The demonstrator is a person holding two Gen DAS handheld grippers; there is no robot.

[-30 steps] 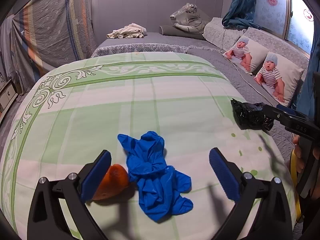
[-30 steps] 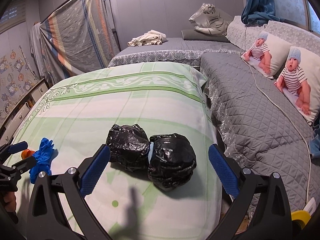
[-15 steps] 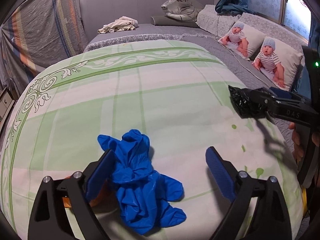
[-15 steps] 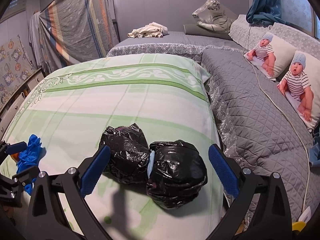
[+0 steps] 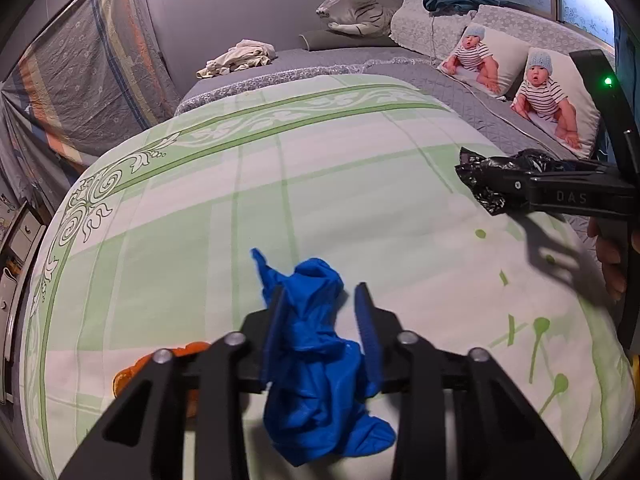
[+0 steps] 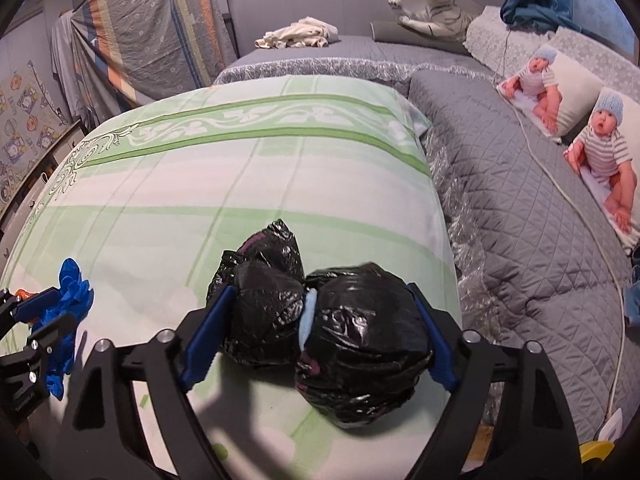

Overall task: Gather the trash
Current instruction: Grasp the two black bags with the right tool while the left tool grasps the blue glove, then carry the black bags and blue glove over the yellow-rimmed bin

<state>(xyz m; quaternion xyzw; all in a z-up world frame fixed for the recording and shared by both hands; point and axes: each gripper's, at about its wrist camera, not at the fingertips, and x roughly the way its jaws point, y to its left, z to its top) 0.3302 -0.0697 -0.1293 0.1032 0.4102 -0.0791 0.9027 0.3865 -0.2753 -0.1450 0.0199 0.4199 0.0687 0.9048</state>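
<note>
"DAS" reads on the right gripper (image 5: 520,190), whose closing jaws touch both sides of the black bags (image 6: 320,328) near the quilt's (image 6: 240,184) right edge. The left gripper (image 5: 320,320) closes on the blue glove (image 5: 316,360); mid-quilt lies bare.

A crumpled blue rubber glove (image 5: 316,364) lay bunched on the green-and-white patterned quilt (image 5: 320,184), an orange scrap (image 5: 132,372) just beside it. Well apart, two knotted, glossy black plastic bags (image 6: 320,320) sat touching near the quilt's edge.
</note>
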